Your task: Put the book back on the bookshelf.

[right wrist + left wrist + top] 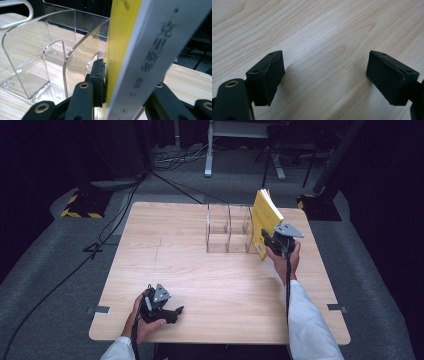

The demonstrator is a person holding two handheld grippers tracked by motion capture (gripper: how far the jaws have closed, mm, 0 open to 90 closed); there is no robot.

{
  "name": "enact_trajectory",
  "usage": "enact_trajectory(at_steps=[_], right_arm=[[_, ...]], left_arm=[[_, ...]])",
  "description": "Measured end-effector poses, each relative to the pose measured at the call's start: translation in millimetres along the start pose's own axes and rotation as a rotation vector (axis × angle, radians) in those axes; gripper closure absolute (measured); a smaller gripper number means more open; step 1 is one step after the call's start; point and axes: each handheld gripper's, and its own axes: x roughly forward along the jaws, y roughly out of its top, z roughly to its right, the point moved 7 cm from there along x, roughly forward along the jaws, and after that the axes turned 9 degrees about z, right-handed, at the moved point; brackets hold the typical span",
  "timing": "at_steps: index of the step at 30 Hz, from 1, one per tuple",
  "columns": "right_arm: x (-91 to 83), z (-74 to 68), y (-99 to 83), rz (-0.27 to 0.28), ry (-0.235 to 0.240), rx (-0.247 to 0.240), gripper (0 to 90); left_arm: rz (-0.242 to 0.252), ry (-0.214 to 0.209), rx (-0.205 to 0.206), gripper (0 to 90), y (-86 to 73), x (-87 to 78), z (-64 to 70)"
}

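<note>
A yellow book (263,220) with a white spine (152,57) stands tilted at the right end of a clear acrylic rack (227,229) with upright dividers (75,67). My right gripper (274,243) is shut on the book's lower part, one pad (100,80) pressed against the yellow cover. The book is beside the rack's rightmost wall; whether it rests inside a slot I cannot tell. My left gripper (172,314) lies low near the table's front left edge, open, with nothing between its pads (268,77) but bare wood.
The wooden table (200,290) has wide free room in its middle and left. Cables, a yellow-black striped stand base (80,205) and metal frame legs (209,155) sit on the grey floor beyond the far edge.
</note>
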Motion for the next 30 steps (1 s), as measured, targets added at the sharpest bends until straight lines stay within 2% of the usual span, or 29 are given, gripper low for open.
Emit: enact_trajectory(at_steps=[12,20,24,30], right_arm=[[-9.7,-0.3,-4.1,-0.035,0.036,-0.023,67.8],[-16.3,-0.7,-3.5,-0.058,0.064,-0.011,62.6],[-20.1,-0.5,-3.6,-0.053,0.069,-0.01,58.5],[-25.9,1.6,-4.6,-0.046,0.077,-0.006,57.1]], left_arm=[[0.0,0.0,0.0,15.8,0.0,0.0,0.0],[-0.001,0.0,0.0,15.7,0.0,0.0,0.0],[0.0,0.0,0.0,15.8,0.0,0.0,0.0],[0.0,-0.001,0.0,15.7,0.0,0.0,0.0]])
